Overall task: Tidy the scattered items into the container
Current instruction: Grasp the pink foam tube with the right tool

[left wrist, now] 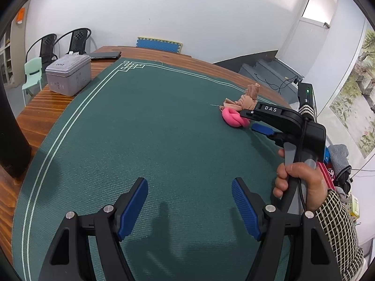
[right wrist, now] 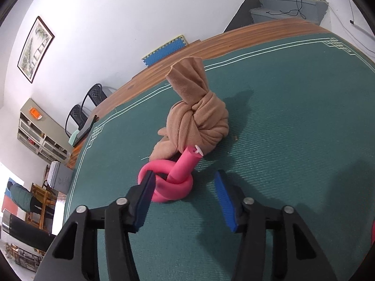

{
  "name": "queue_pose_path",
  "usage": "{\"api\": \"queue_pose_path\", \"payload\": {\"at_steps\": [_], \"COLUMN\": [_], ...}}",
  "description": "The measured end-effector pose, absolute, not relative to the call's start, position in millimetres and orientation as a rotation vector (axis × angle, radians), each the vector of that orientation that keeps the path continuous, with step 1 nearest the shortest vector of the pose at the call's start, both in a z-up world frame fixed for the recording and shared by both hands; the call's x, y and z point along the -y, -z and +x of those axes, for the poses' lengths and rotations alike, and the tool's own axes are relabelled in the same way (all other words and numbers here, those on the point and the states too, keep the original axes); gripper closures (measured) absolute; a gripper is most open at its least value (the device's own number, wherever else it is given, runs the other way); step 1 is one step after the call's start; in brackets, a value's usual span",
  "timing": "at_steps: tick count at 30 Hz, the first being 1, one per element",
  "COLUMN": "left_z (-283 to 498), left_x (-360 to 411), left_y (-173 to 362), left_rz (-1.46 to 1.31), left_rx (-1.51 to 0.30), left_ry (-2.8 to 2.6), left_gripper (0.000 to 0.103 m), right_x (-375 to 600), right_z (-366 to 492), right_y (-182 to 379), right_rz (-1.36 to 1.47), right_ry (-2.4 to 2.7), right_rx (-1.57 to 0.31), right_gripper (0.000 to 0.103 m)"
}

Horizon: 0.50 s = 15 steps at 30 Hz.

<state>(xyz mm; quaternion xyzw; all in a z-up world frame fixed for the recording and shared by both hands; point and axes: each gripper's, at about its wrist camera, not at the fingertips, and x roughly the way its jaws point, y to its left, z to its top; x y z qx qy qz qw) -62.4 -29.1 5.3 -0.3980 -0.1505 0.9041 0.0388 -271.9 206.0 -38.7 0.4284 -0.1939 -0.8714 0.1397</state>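
Two wrist views over a wooden table (left wrist: 46, 107) covered by a green mat (left wrist: 145, 126) with a pale line border.

Left gripper (left wrist: 189, 208): blue pads apart, nothing between them, held over bare mat.

Right gripper (right wrist: 185, 199): seen from the left wrist, it is gripped by the person's hand (left wrist: 297, 180), with a checked sleeve (left wrist: 339, 224) behind it, and points toward the two knotted items at the mat's far right side. In its own view the jaws straddle a pink knotted sock (right wrist: 171, 182): the left pad (right wrist: 146, 199) lies against, or possibly just overlaps, the knot's left loop, while the right pad (right wrist: 225, 203) stands clear of it with mat showing in the gap. The jaws are therefore not clamped on the knot.

Pink knotted sock: resting on the mat, its free end rising toward a tan knotted stocking (right wrist: 199, 121), which it touches. The tan bundle sits just behind it, one end sticking upward.

Container: a grey lidded tin box (left wrist: 69, 75) stands on bare wood beyond the mat's far left corner, well apart from both knots. A dark phone (left wrist: 105, 55) lies behind it. Black chairs (left wrist: 77, 39) and a small mint-green chair (left wrist: 32, 75) stand beyond the table.
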Motion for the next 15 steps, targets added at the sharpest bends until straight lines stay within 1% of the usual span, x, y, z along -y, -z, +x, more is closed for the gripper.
{"api": "queue_pose_path", "payload": {"at_steps": [1, 3, 5, 7, 8, 10, 15], "left_z": [-62.7, -63.2, -63.4, -63.3, -63.3, -62.9, -62.5], "left_x": [28.6, 28.4, 28.3, 28.3, 28.3, 28.0, 27.7], "left_y": [-4.8, -4.0, -3.1, -2.9, -2.9, -2.5, -2.2], "left_rz": [-1.221, -1.222, -1.227, -1.228, -1.227, -1.226, -1.222], "left_rx": [0.459, 0.458, 0.458, 0.459, 0.460, 0.461, 0.472], "left_ry": [-2.773, -2.773, -2.772, -2.773, -2.773, -2.774, -2.764], "left_gripper": [0.028, 0.028, 0.028, 0.028, 0.028, 0.028, 0.028], "right_x": [-204.9, -202.5, -200.1, -199.8, -201.3, -202.8, -203.6], "right_z": [-273.1, -273.9, -273.2, -270.3, -267.9, -263.6, -242.4], "right_y": [38.9, 37.9, 35.5, 33.7, 31.7, 27.3, 7.9], "right_rz": [1.231, 1.219, 1.209, 1.200, 1.194, 1.183, 1.135], "right_ry": [2.504, 2.489, 2.483, 2.488, 2.488, 2.479, 2.491], "right_rx": [0.561, 0.551, 0.530, 0.518, 0.520, 0.532, 0.482], "right_gripper": [0.055, 0.067, 0.068, 0.072, 0.081, 0.081, 0.081]}}
